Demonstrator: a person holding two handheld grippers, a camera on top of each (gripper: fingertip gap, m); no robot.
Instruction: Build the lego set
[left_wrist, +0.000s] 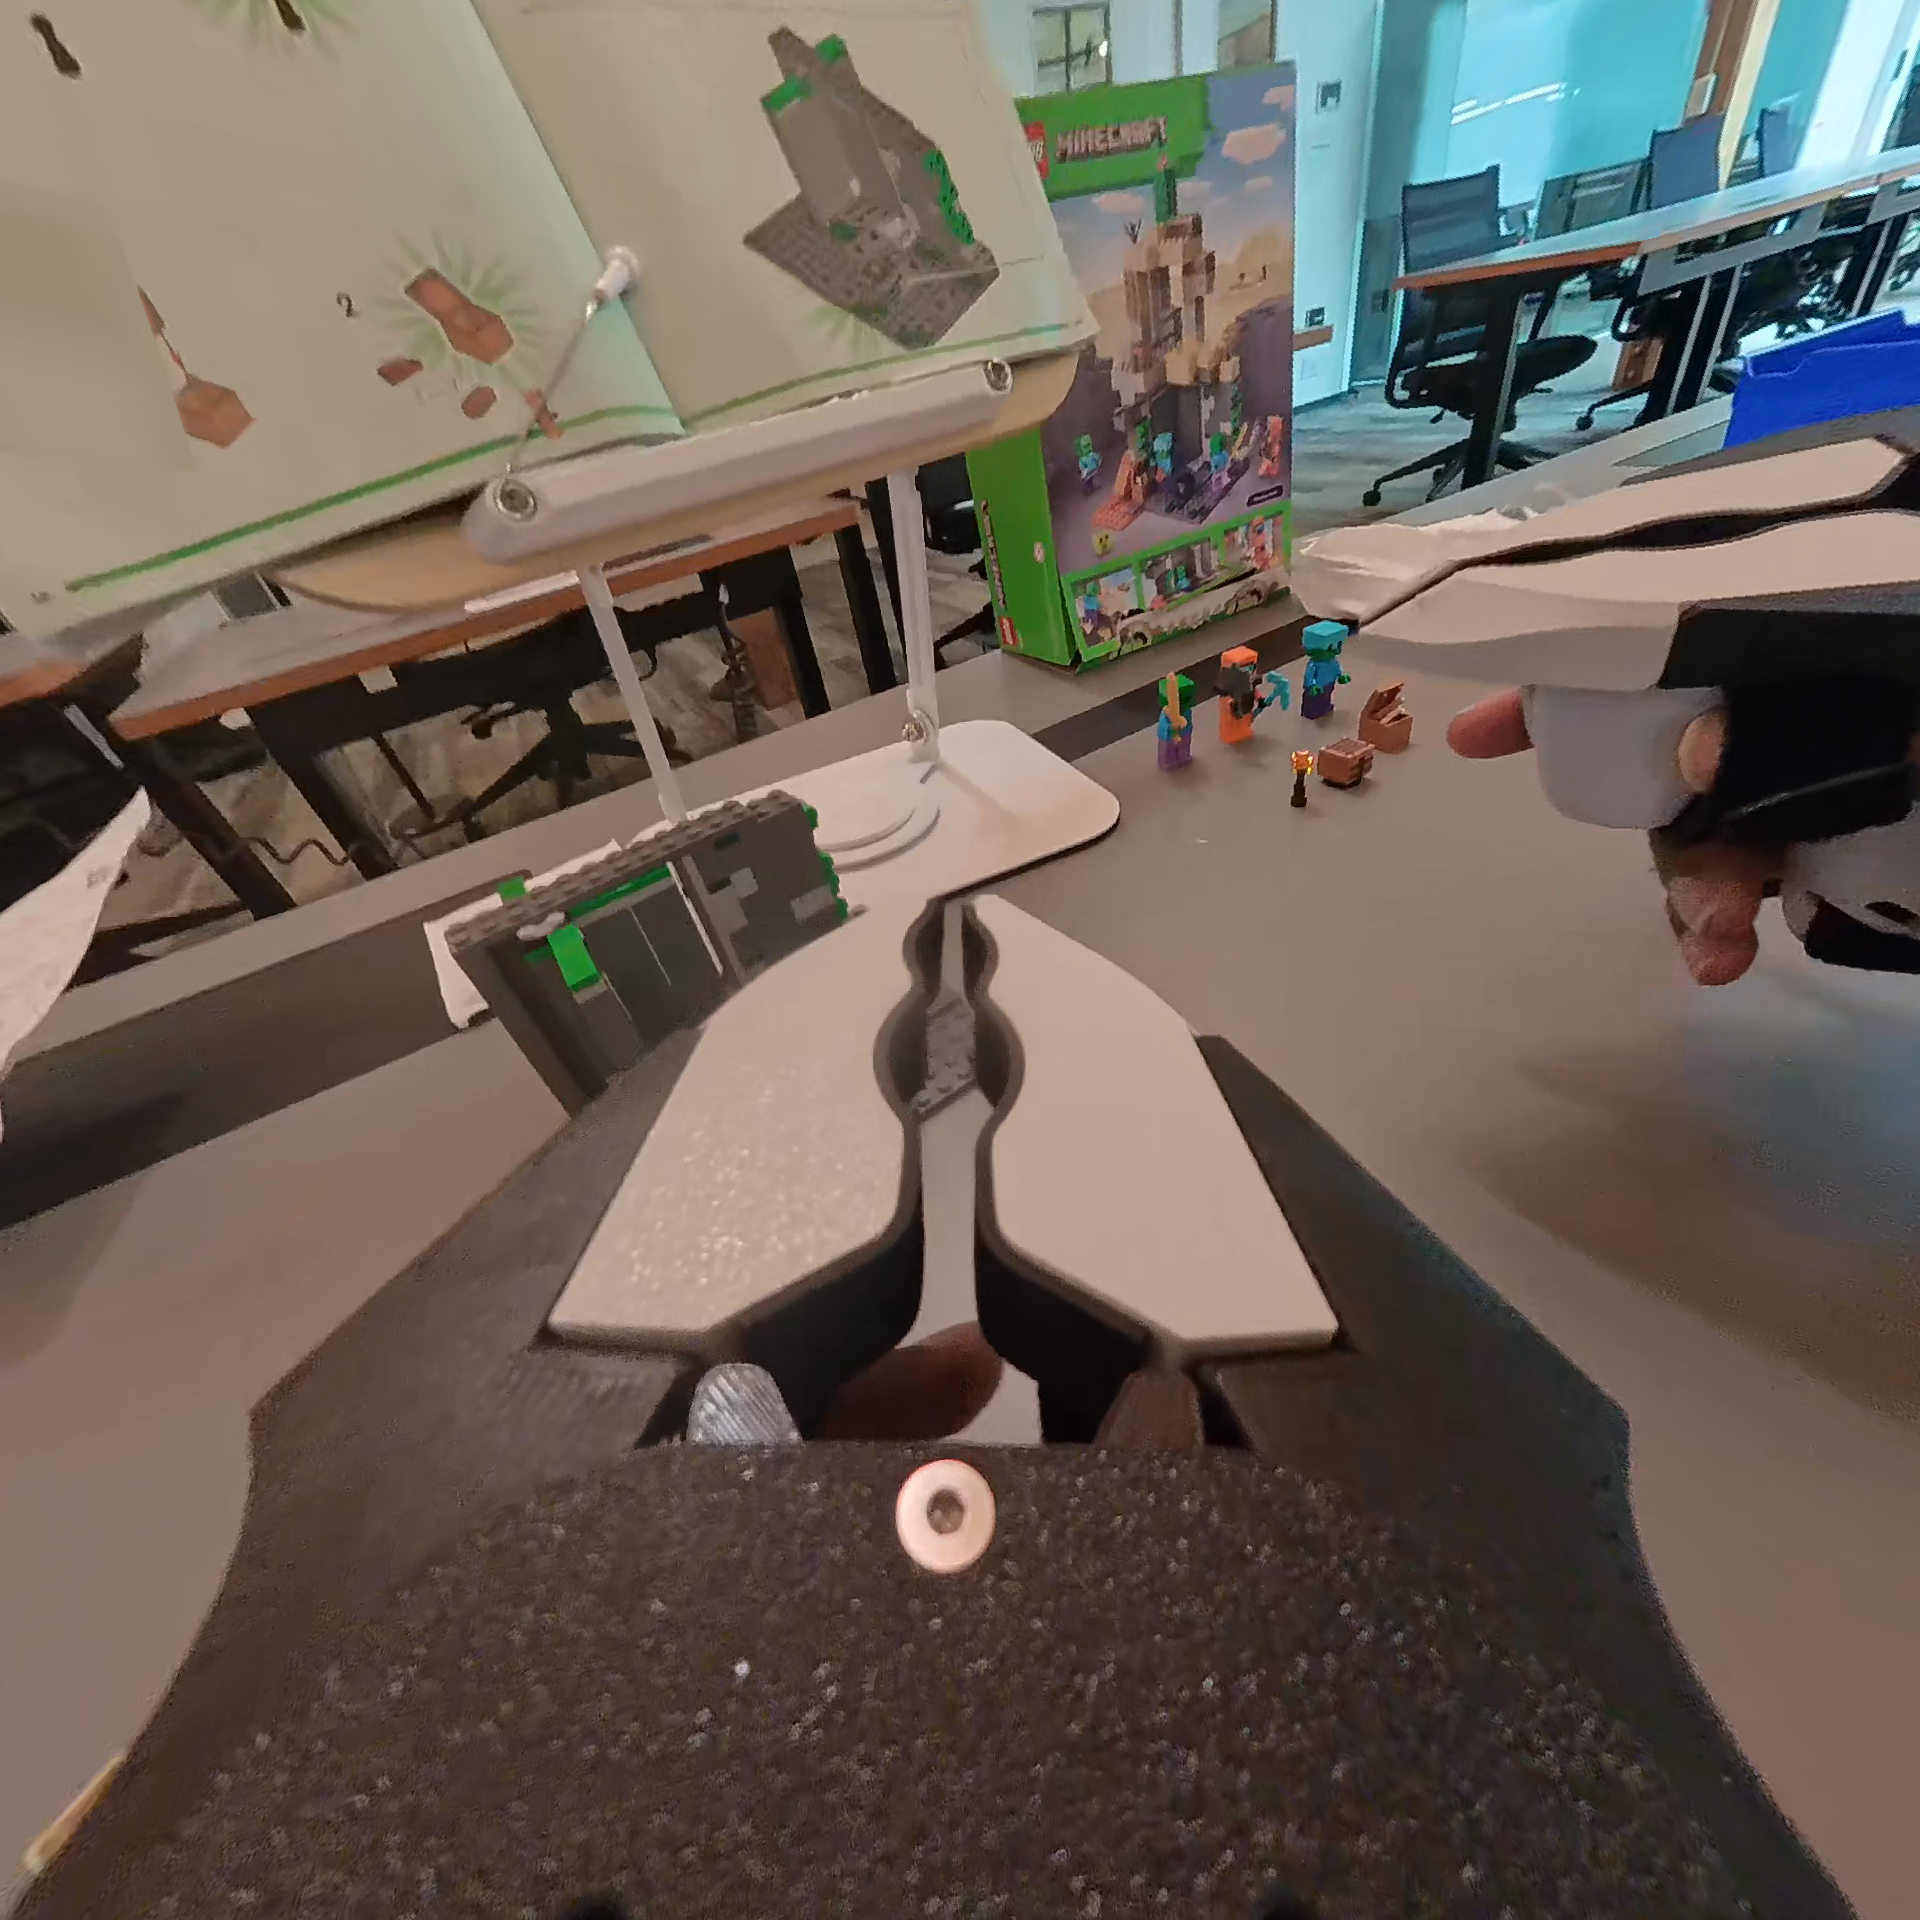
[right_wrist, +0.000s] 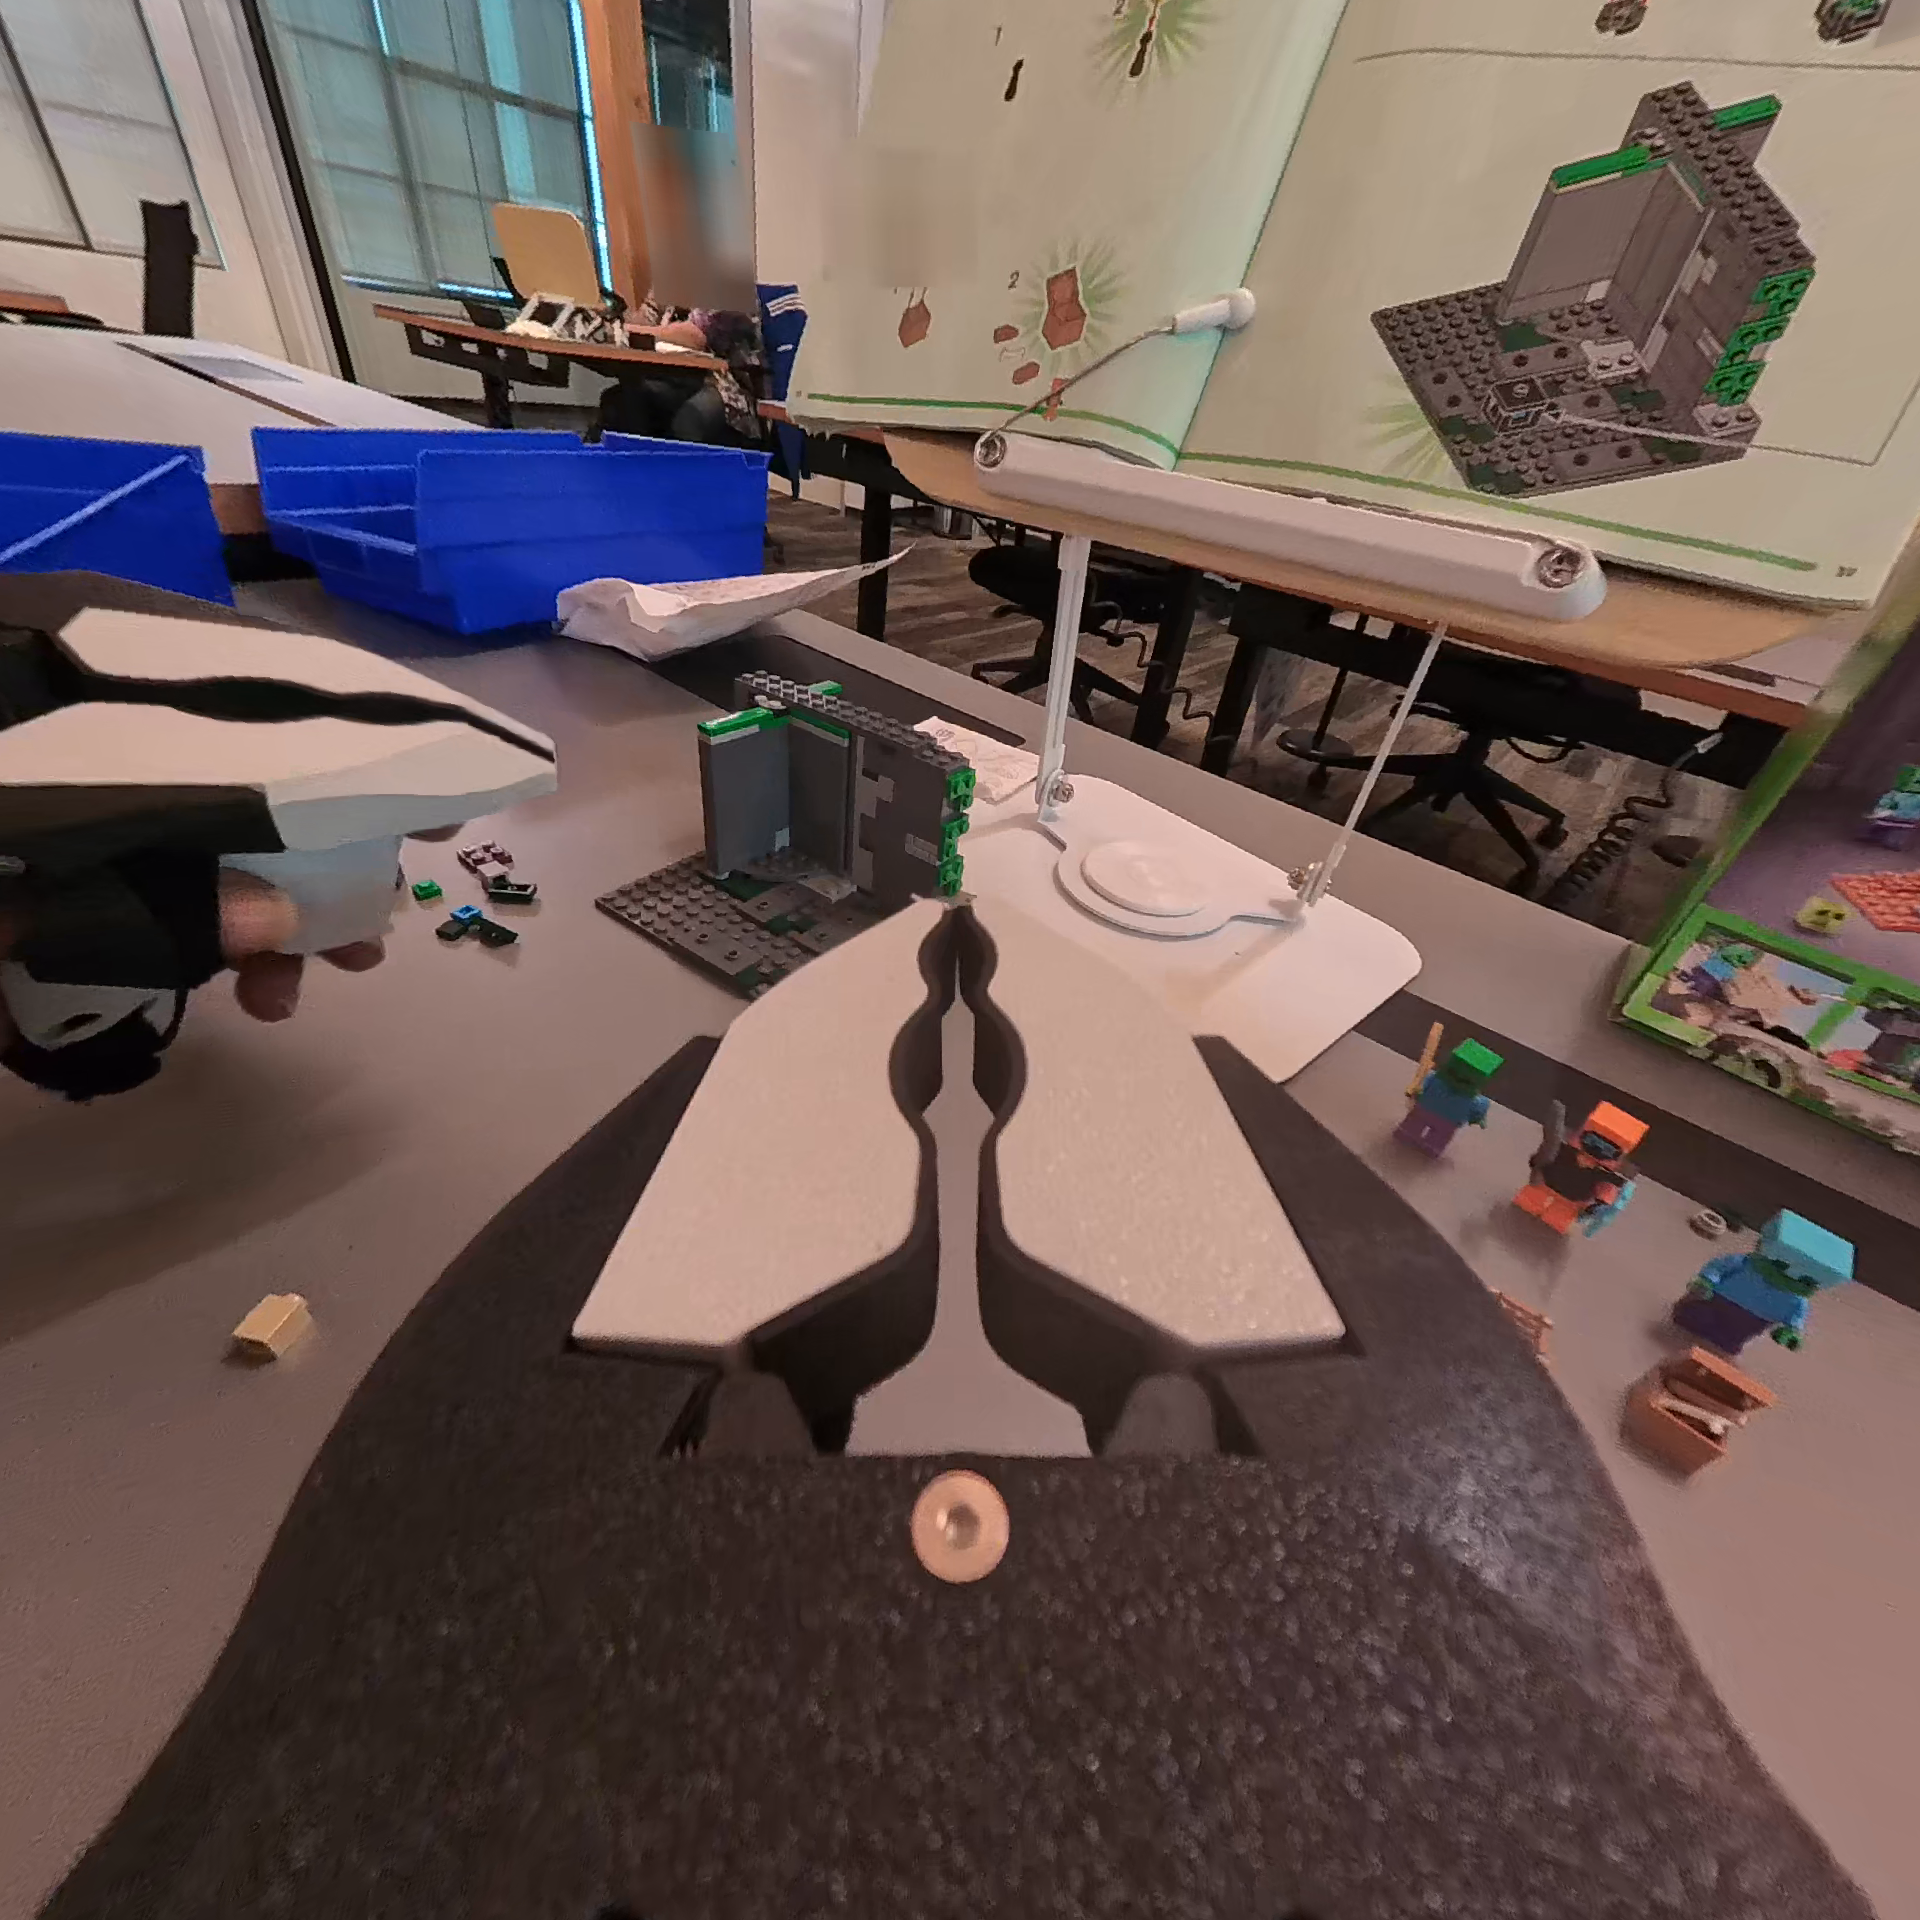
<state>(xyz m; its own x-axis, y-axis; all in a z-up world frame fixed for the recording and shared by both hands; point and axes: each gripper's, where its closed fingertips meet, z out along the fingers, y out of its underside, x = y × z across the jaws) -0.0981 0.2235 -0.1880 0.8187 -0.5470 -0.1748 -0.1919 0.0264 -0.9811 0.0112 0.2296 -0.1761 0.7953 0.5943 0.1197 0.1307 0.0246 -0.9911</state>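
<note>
The lego build (right_wrist: 821, 821) is a dark grey wall with green bricks on a dark grey baseplate (right_wrist: 686, 920); it also shows in the left wrist view (left_wrist: 644, 935). My left gripper (left_wrist: 956, 912) is shut and hovers over the table to the build's left. A strip of studded baseplate shows through its finger gap. It also shows in the right wrist view (right_wrist: 545, 753). My right gripper (right_wrist: 954, 912) is shut, its tips lining up with the build's near right corner. It also shows raised in the left wrist view (left_wrist: 1314, 556). Several small loose pieces (right_wrist: 483, 894) and a tan brick (right_wrist: 272, 1327) lie on the table.
The instruction booklet (right_wrist: 1455, 260) sits on a white stand (right_wrist: 1226, 935) behind the build. Three minifigures (right_wrist: 1584, 1169) and a brown chest (right_wrist: 1694, 1403) stand to the right, near the green set box (left_wrist: 1164, 416). Blue bins (right_wrist: 499, 520) and a crumpled paper bag (right_wrist: 707, 608) are at the back left. My hands' fingertips stand some 12 cm from each other. My left gripper's tips are some 15 cm from the tan brick (right_wrist: 272, 1327). From my left tips it is roughly 15 cm to the lego build (right_wrist: 821, 821); from my right, 20 cm.
</note>
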